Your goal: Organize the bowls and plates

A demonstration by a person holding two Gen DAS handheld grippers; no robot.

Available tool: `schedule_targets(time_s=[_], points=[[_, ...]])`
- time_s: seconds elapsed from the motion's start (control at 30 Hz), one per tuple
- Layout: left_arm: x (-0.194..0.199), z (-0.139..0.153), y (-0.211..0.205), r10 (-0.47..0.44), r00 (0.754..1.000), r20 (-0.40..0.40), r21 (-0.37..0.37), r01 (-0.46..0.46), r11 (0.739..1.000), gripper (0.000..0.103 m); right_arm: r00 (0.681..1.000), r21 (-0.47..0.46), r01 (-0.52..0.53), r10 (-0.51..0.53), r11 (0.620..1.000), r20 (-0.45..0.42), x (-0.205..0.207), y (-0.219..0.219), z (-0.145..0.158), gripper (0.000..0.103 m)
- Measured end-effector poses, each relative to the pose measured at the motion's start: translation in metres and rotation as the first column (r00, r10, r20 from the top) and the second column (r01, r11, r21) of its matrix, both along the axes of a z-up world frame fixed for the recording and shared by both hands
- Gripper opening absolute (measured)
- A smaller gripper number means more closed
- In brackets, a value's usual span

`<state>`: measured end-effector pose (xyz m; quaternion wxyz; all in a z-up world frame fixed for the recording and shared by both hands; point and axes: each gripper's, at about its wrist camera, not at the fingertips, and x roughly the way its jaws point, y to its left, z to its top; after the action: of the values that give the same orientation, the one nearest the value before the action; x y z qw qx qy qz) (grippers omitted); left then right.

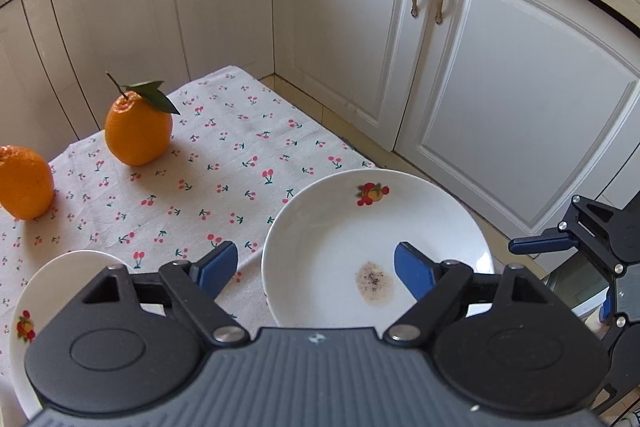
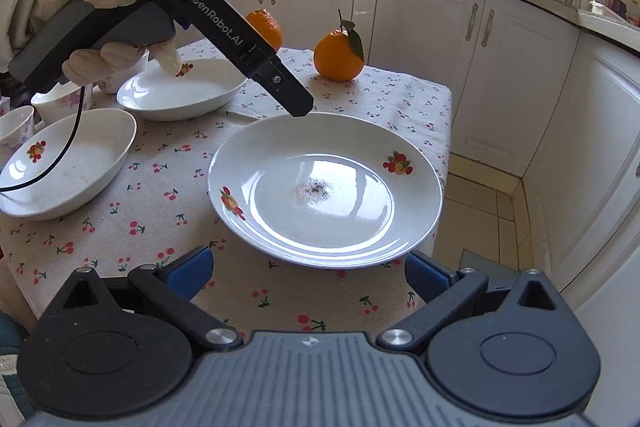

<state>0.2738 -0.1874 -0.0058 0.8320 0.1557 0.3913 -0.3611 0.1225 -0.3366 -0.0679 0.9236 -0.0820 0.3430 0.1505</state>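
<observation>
Left wrist view. Plates: two. One round white plate with a fruit decal and a speckled stain at its centre lies near the right edge of the cherry-print tablecloth; a second white dish with the same decal shows partly at lower left, behind the gripper body. Oranges: two, one with stem and leaf, one plain at the left edge, well apart from the plates. Left gripper: jaws spread wide, holding nothing, the right blue finger over the stained plate's basin, the left finger over cloth. Whether either touches cannot be told. Part of the right gripper shows at the right edge, off the table side.

Right wrist view. Stained plate, two fruit decals: one. Deeper white dishes with decals: two, one at left, one farther back. Small floral bowls or cups at far left: at least two, partly hidden. Oranges: two, the leafed one and the plain one, at the table's far side. Gloved hand: one, wrapped round the left gripper's handle, the tool angled down with its tip over the stained plate's far rim. Right gripper: jaws wide apart and empty, fingers just short of the stained plate's near rim.
</observation>
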Motion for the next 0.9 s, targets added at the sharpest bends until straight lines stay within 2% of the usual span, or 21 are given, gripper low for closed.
schedule_targets(time_s=[0.17, 0.4, 0.57, 0.73, 0.9], points=[[-0.043, 0.024, 0.022, 0.031, 0.997, 0.076, -0.025, -0.029, 0.999, 0.089, 0.997, 0.016, 0.057, -0.058, 0.998, 0.046, -0.019, 0.021, 0.013, 0.103], [-0.096, 0.036, 0.058, 0.093, 0.987, 0.134, -0.043, -0.088, 0.995, 0.091, 0.997, -0.020, 0.027, -0.026, 0.999, 0.079, -0.041, 0.054, 0.018, 0.103], [-0.132, 0.030, 0.081, 0.127, 0.972, 0.198, -0.036, -0.122, 0.992, 0.091, 0.996, -0.025, -0.004, 0.006, 1.000, 0.085, -0.051, 0.066, 0.019, 0.103], [-0.168, 0.017, 0.104, 0.156, 0.946, 0.283, -0.023, -0.156, 0.988, 0.091, 0.996, -0.026, 0.005, -0.002, 1.000, 0.089, -0.057, 0.073, 0.019, 0.103], [-0.191, 0.002, 0.130, 0.200, 0.938, 0.283, -0.042, -0.196, 0.980, 0.091, 0.996, -0.024, 0.012, -0.010, 1.000, 0.087, -0.061, 0.077, 0.018, 0.103]])
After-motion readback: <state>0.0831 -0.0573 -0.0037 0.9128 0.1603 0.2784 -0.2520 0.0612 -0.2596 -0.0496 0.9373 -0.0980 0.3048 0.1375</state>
